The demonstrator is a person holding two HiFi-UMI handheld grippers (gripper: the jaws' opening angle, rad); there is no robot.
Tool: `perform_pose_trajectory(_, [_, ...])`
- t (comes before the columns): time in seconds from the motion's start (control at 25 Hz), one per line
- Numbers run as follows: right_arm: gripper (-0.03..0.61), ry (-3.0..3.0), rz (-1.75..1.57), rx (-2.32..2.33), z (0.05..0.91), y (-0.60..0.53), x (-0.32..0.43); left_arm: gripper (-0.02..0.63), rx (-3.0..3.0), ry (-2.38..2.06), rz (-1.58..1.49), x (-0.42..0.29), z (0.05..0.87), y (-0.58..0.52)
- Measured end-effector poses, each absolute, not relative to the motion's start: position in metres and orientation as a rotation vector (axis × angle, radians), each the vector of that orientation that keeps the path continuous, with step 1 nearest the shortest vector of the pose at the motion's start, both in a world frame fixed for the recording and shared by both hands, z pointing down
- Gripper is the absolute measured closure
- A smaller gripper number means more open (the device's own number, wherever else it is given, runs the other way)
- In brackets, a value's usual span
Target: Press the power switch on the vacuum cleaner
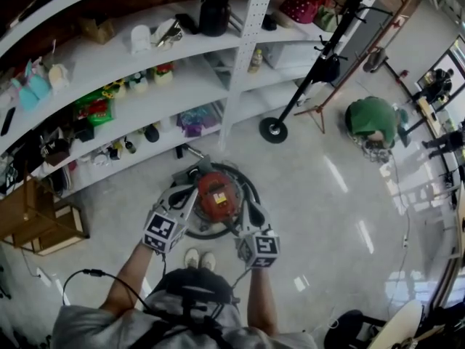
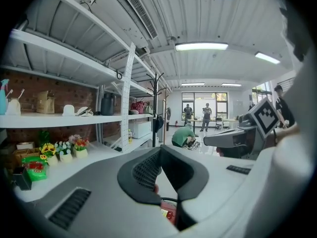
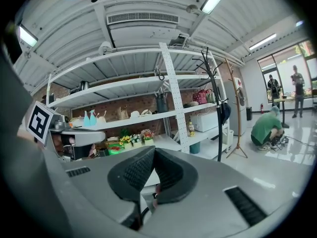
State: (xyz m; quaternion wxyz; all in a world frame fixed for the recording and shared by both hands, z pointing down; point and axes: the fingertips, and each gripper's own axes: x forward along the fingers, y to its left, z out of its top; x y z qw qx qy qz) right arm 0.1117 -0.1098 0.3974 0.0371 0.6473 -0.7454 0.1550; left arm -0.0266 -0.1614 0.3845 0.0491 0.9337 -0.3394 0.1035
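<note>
The vacuum cleaner (image 1: 218, 195) stands on the floor just in front of my feet, with a red top on a round black base. I cannot make out its power switch. My left gripper (image 1: 193, 192) hovers over its left side and my right gripper (image 1: 248, 211) over its right side. In the left gripper view the black pads of the left gripper (image 2: 161, 150) meet at their tips with nothing between them, and a sliver of red vacuum cleaner (image 2: 169, 215) shows below. The right gripper (image 3: 153, 151) is likewise shut and empty.
Curved white shelving (image 1: 182, 93) with small goods runs behind the vacuum. A black coat stand (image 1: 274, 129) rises at its right end. A person in green (image 1: 372, 121) crouches farther right. A wooden crate (image 1: 40, 220) sits at left, and a black cable (image 1: 87, 273) lies near my feet.
</note>
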Motion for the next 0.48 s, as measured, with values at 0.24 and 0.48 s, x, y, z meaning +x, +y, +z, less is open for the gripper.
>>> perform_pose_trajectory(0.24, [0.566,-2.292,0.429,2.027,0.375,-0.096,0.116,0.607,2.895,-1.032,0.299,-0.024,0.361,-0.152])
perform_pose_trajectory(0.48, [0.566,-2.319,0.394,2.046,0.352,-0.084,0.117,0.607,2.903,-1.058,0.258,-0.030,0.344,-0.147])
